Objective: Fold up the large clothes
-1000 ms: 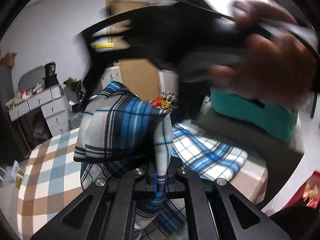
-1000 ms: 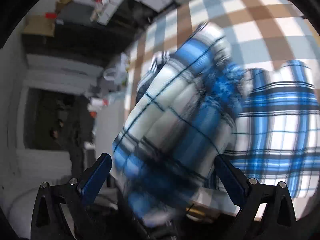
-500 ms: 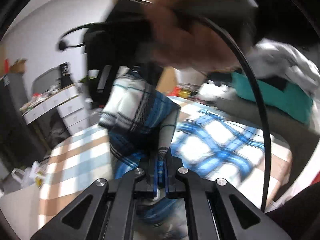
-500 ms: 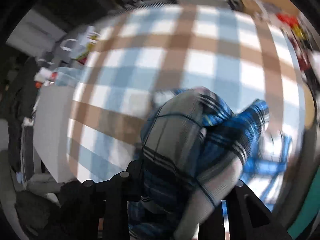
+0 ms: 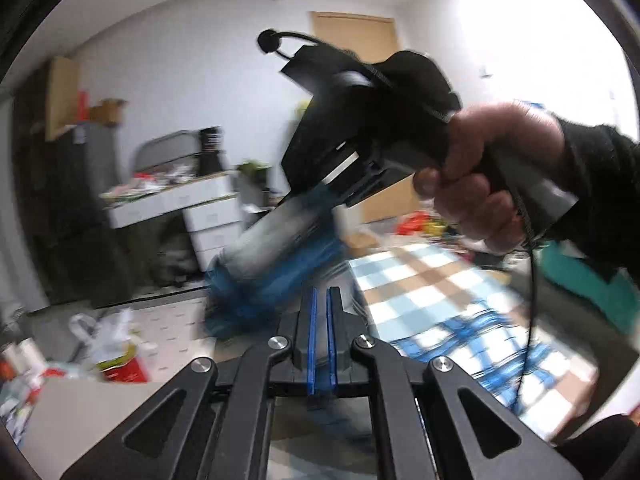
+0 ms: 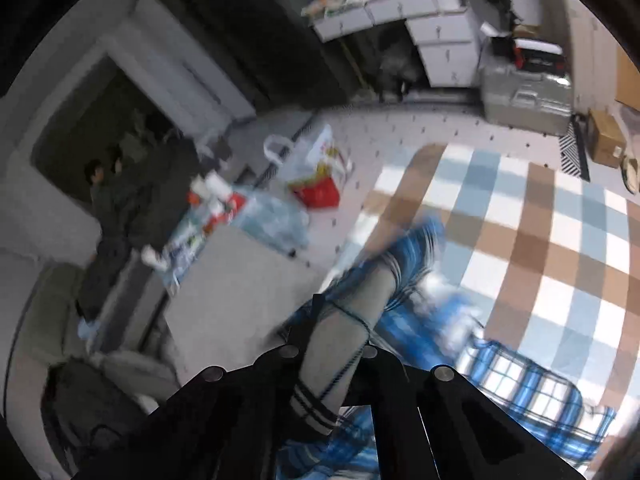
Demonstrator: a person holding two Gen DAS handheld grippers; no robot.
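The blue and white plaid shirt (image 6: 352, 320) is a large garment; part of it lies on the checked bed cover (image 6: 560, 248). My right gripper (image 6: 340, 344) is shut on a fold of the shirt. In the left wrist view the right gripper (image 5: 360, 160) is held by a hand, high up, with the blurred shirt (image 5: 272, 256) hanging from it. My left gripper (image 5: 320, 312) has its blue pads nearly together with nothing between them.
White drawer units (image 5: 208, 208) and clutter stand at the back. Plastic bags (image 6: 316, 168) and bottles lie on the floor beside the bed edge. A teal cushion (image 5: 592, 280) is at the right.
The shirt has left my left gripper, which is now empty. My right gripper has lifted the shirt and swung it to the left, over the bed edge.
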